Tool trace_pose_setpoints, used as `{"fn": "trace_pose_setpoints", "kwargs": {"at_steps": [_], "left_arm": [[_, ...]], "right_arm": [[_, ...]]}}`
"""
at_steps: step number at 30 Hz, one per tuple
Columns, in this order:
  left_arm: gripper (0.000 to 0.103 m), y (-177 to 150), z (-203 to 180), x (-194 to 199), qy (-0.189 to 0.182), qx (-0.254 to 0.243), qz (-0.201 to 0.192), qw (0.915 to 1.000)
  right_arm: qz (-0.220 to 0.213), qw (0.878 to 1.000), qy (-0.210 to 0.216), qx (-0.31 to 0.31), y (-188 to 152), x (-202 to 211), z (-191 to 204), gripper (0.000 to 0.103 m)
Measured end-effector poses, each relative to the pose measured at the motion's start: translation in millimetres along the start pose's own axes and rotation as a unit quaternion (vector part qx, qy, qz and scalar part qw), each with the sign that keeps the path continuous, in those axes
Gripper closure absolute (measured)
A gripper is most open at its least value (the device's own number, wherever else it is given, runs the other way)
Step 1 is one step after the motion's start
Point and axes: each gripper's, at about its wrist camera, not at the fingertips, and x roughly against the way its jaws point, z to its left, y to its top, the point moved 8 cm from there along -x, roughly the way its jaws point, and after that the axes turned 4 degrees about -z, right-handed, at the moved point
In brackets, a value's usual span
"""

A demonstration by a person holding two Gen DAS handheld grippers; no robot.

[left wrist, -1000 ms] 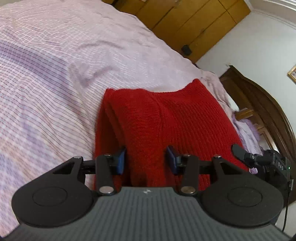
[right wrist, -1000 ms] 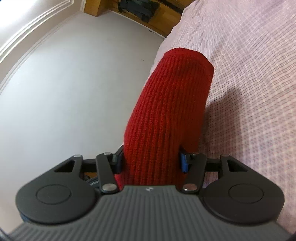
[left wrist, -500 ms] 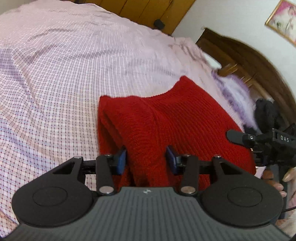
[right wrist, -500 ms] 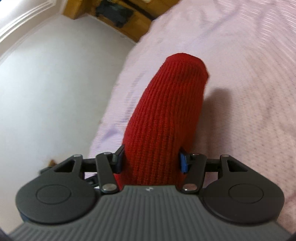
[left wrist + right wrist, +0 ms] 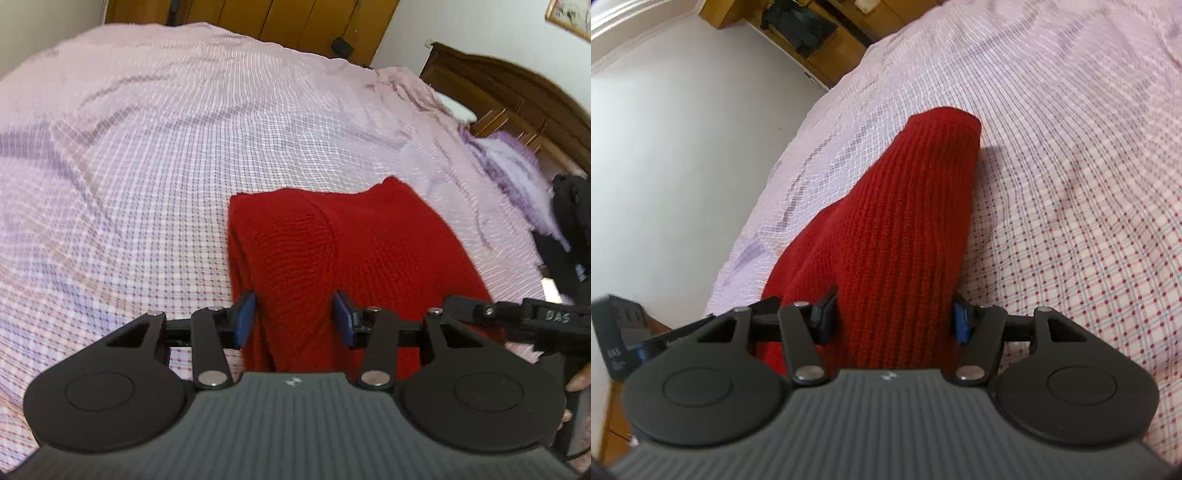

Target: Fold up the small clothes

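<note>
A red knit garment (image 5: 351,251), folded over, lies on the pink checked bedspread (image 5: 147,166) with its near edge lifted. My left gripper (image 5: 293,319) is shut on the near left part of that edge, and red knit fills the gap between its blue pads. In the right wrist view the garment (image 5: 908,221) runs away from me as a long folded band. My right gripper (image 5: 892,323) holds its near end. Its jaws are opening, with the knit still touching both pads.
The bedspread (image 5: 1071,184) stretches far ahead and to the right. A dark wooden headboard (image 5: 517,92) and a lilac pillow (image 5: 509,162) stand at the back right, with wooden wardrobes (image 5: 295,18) behind. The bed's edge and grey floor (image 5: 683,147) lie to the left.
Both grippers have carried the red garment sideways over the bed, and it now rests lower on the spread. The right wrist view has swung from floor to bedspread.
</note>
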Motion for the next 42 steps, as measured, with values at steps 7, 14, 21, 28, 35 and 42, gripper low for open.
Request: {"fn": "trace_pose_setpoints", "kwargs": {"at_steps": [7, 14, 21, 28, 35, 42], "left_arm": [[0.042, -4, 3, -9, 0.017, -0.018, 0.0, 0.9997], [0.042, -1, -4, 6, 0.024, -0.03, -0.006, 0.9992], [0.042, -9, -9, 4, 0.054, -0.067, -0.003, 0.9963], [0.033, -12, 2, -9, 0.071, -0.067, -0.001, 0.9952], [0.033, -10, -1, 7, 0.058, -0.035, -0.013, 0.9976], [0.032, -15, -12, 32, 0.049, -0.017, -0.014, 0.9986]], "right_arm": [[-0.005, 0.999, -0.026, 0.028, -2, -7, -2, 0.037], [-0.058, 0.985, -0.083, 0.142, 8, 31, 32, 0.037], [-0.054, 0.974, -0.076, 0.207, -5, 22, 50, 0.049], [-0.06, 0.955, -0.117, 0.265, -20, -1, 45, 0.048], [-0.08, 0.962, -0.107, 0.237, -15, 14, 48, 0.047], [-0.09, 0.969, -0.106, 0.206, -15, 39, 48, 0.046]]}}
